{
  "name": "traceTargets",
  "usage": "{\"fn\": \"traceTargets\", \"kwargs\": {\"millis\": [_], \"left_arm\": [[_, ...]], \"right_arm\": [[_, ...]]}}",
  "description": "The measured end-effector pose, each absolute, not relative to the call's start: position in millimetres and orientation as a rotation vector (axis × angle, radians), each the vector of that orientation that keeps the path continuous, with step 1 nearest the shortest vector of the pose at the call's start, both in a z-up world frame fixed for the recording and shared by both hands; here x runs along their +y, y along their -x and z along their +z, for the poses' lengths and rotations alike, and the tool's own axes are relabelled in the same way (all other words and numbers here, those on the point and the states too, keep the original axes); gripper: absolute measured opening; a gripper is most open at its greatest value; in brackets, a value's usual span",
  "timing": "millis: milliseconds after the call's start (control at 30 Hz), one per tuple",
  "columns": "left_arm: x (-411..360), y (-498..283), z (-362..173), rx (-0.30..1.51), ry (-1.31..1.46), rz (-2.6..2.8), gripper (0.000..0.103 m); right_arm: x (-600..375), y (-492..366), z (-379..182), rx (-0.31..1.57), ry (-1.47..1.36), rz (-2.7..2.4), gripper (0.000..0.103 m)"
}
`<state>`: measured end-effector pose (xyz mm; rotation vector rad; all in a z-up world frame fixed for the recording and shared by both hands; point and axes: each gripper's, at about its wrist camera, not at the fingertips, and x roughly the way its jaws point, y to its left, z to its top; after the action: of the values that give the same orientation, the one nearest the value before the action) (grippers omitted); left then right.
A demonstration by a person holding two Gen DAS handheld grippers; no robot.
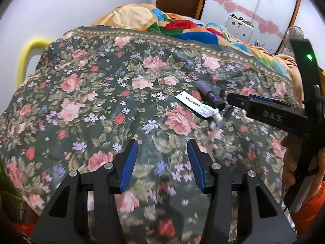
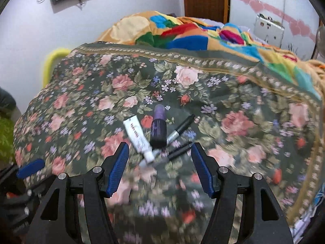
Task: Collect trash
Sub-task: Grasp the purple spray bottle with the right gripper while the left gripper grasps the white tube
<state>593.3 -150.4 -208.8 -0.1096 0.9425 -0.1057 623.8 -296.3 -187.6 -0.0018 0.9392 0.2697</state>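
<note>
Blue-padded fingers of the left gripper point(image 1: 161, 162) stand wide apart at the bottom of the left wrist view, holding nothing, over the dark green floral bedspread point(image 1: 91, 93). Well ahead and to the right lies a small heap of trash: a white squeeze tube with dark lettering point(image 1: 196, 105), a purple cylindrical bottle with a black cap point(image 1: 211, 96) lying across it, and what seems to be a thin pen or applicator point(image 1: 215, 129) below them, too blurred to name with confidence. The right gripper point(image 1: 264, 107) reaches in from the right edge with its tip just beside the bottle; from this side its opening cannot be read. In the right wrist view, the right gripper point(image 2: 160, 166) shows its blue pads spread wide and empty, with the heap directly between and just beyond them: the white tube point(image 2: 137, 137), the purple bottle point(image 2: 158, 128) touching it, a silver-and-black marker point(image 2: 179, 129) and a slim dark pencil-like stick point(image 2: 176, 152). All look light and rigid except the tube, which would probably dent under pressure. The bottle's smooth round body may roll or slip, so a hold across its middle seems best; the thin sticks lie flat on soft cloth and likely need pressing into the fabric.
</note>
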Motion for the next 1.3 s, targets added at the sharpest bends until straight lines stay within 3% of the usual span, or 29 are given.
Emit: {"fn": "traceTargets", "kwargs": {"millis": [67,200,333,433,933,967,1100,1300], "left_arm": [[-150.4,-606.3,-220.4,0.973,0.129,-0.114,0.050],[-152.7,-622.3,-234.1,0.991,0.132,-0.101,0.050],[-157.0,-632.7,-237.9,0.992,0.141,-0.106,0.050],[-168.2,-643.2,-238.4,1.004,0.167,-0.127,0.050],[-241.5,-666.9,-256.6,1.032,0.108,-0.155,0.050],[-241.3,-667.3,-259.0,1.031,0.113,-0.144,0.049],[-237.2,-665.4,-263.7,1.028,0.161,-0.168,0.019],[-236.2,-652.7,-256.6,1.028,0.184,-0.206,0.016]], "right_arm": [[-294.0,-639.1,-198.9,0.970,-0.025,0.281,0.053],[-290.3,-662.7,-217.3,1.020,-0.042,0.292,0.052],[-288.1,-677.0,-228.8,1.059,-0.048,0.320,0.040],[-284.2,-680.1,-230.8,1.069,-0.005,0.331,0.024],[-360.1,-618.5,-210.7,0.949,0.010,0.219,0.024],[-364.9,-614.3,-211.3,0.947,0.018,0.209,0.024],[-370.1,-602.2,-215.5,0.951,0.026,0.198,0.024],[-369.2,-586.4,-214.7,0.958,0.031,0.209,0.024]]}}
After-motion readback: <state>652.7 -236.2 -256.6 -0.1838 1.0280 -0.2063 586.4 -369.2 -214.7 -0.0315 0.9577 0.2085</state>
